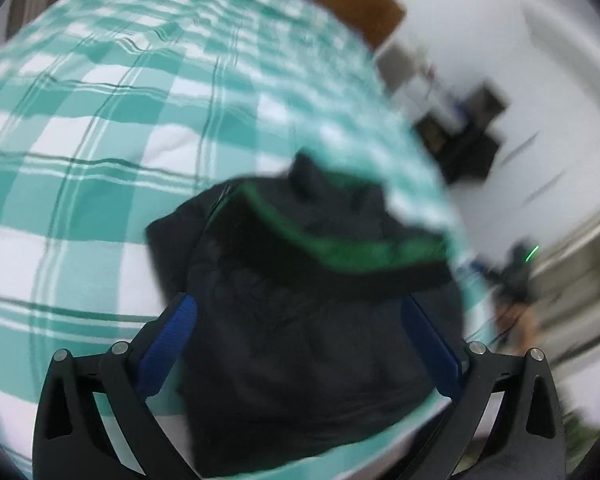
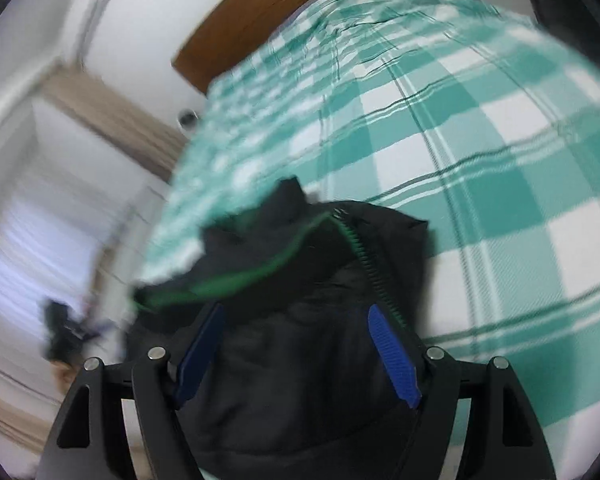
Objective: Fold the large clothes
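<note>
A black jacket [image 1: 300,320] with green trim and a zipper lies bunched on a bed with a teal and white checked cover [image 1: 80,140]. My left gripper [image 1: 300,312] is open, its blue pads [image 1: 168,344] spread on either side of the jacket's bulk. In the right wrist view the same jacket [image 2: 300,340] fills the space between the spread blue pads [image 2: 392,352] of my right gripper [image 2: 296,316], which is open too. Whether the pads touch the cloth is unclear. Both views are blurred.
The checked bed cover [image 2: 480,160] stretches away to a brown wooden headboard [image 2: 240,28]. White walls and floor lie beyond the bed's edge. Dark furniture [image 1: 468,136] stands by the wall, and a dark object [image 2: 64,328] sits on the floor.
</note>
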